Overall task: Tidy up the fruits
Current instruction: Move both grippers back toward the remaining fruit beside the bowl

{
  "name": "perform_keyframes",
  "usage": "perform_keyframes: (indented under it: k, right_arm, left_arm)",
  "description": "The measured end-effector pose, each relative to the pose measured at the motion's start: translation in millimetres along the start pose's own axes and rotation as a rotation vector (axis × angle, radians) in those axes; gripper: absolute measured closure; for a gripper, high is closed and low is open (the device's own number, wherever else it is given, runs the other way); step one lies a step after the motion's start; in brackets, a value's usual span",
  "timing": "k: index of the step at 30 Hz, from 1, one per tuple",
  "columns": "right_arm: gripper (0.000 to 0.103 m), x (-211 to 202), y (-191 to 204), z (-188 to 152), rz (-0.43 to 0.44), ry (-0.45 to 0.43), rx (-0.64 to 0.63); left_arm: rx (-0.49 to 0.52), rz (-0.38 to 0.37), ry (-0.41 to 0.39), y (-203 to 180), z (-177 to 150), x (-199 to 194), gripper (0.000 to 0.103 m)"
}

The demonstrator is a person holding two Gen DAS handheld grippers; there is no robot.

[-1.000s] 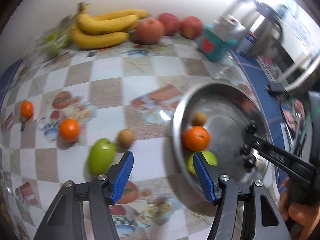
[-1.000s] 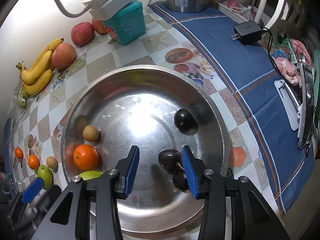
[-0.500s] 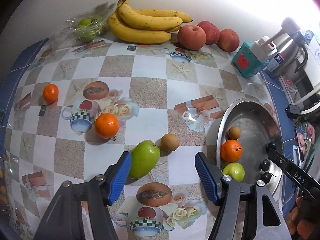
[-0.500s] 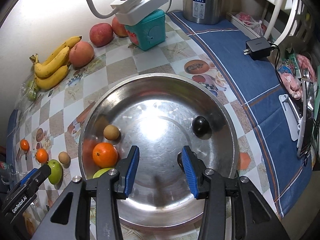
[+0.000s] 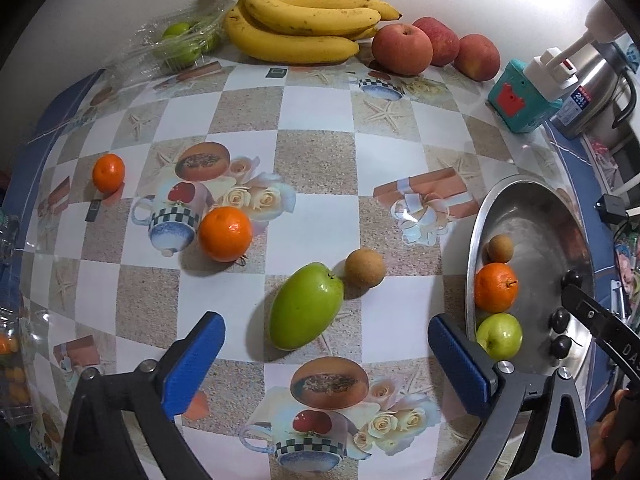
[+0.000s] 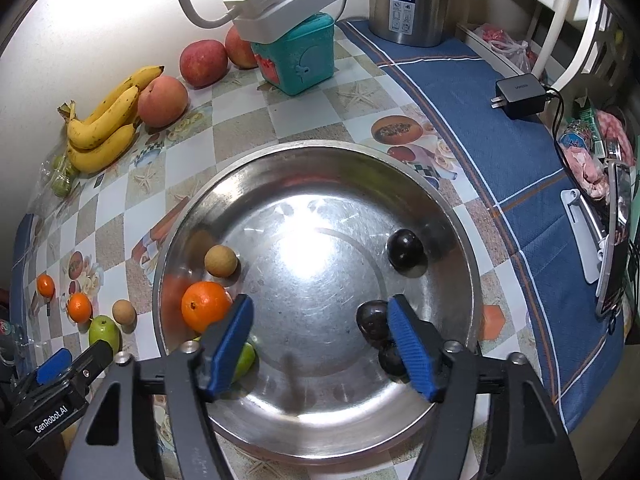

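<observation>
A steel bowl [image 6: 460, 240] holds an orange [image 6: 206, 306], a tan longan [image 6: 220, 261], a green apple [image 5: 499, 336] and three dark plums [image 6: 405, 249]. On the table lie a long green fruit [image 5: 306, 305], a longan [image 5: 365, 269], an orange [image 5: 225, 233] and a small orange [image 5: 108, 173]. My left gripper [image 5: 326, 356] is open and empty, just short of the green fruit. My right gripper [image 6: 320, 344] is open and empty over the bowl's near side.
Bananas [image 5: 304, 28], three red apples [image 5: 402, 49] and a bag of green fruit [image 5: 180, 40] line the back wall. A teal box [image 6: 300, 54] with a white power strip, a steel kettle [image 6: 408, 0] and a charger [image 6: 520, 94] stand beyond the bowl.
My left gripper swung left from the bowl to the table and now faces the long green fruit, jaws opened wider. My right gripper drew back a little over the bowl.
</observation>
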State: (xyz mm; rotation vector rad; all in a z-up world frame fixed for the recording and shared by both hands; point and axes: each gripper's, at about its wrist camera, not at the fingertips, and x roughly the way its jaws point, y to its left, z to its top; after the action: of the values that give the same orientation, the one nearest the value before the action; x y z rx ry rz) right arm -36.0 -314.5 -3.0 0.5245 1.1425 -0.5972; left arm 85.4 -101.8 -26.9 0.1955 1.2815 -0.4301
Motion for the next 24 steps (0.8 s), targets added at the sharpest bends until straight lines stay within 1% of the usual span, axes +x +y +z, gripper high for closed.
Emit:
perform_keyframes:
  k: [5,15,16,17,18,19,24]
  right_arm:
    - [0.024,0.8,0.0,-0.2,-0.002,-0.003,-0.005]
    - [0.024,1.5,1.9,-1.5,-0.008,-0.014,-0.025]
    - [0.022,1.7,1.8,-1.5,-0.008,-0.015,-0.027]
    - [0.010,2.1,2.0,-1.4,-0.008,-0.015,-0.028]
    - [0.003,2.4,2.0,-1.5,-0.007,-0.015,-0.028]
    - [0.000,1.9,1.9,-1.6,-0.007,-0.019,-0.027]
    - [0.000,0.3,2.2,-1.4,0.002,-0.039,-0.027]
  left_arm:
    - [0.009,0.022,0.002,0.1,-0.2,1.7,0.000]
    - [0.000,0.035,-0.011,3.2,0.3,1.5,0.000]
    - [-0.001,0.037,-0.014,3.3,0.3,1.2,0.000]
    - [-0.001,0.038,-0.016,3.5,0.4,0.8,0.000]
    - [-0.001,0.039,-0.019,3.6,0.5,0.5,0.000]
    - [-0.002,0.040,-0.022,3.8,0.7,0.1,0.000]
    - [0.000,0.046,-0.035,4.3,1.0,-1.5,0.000]
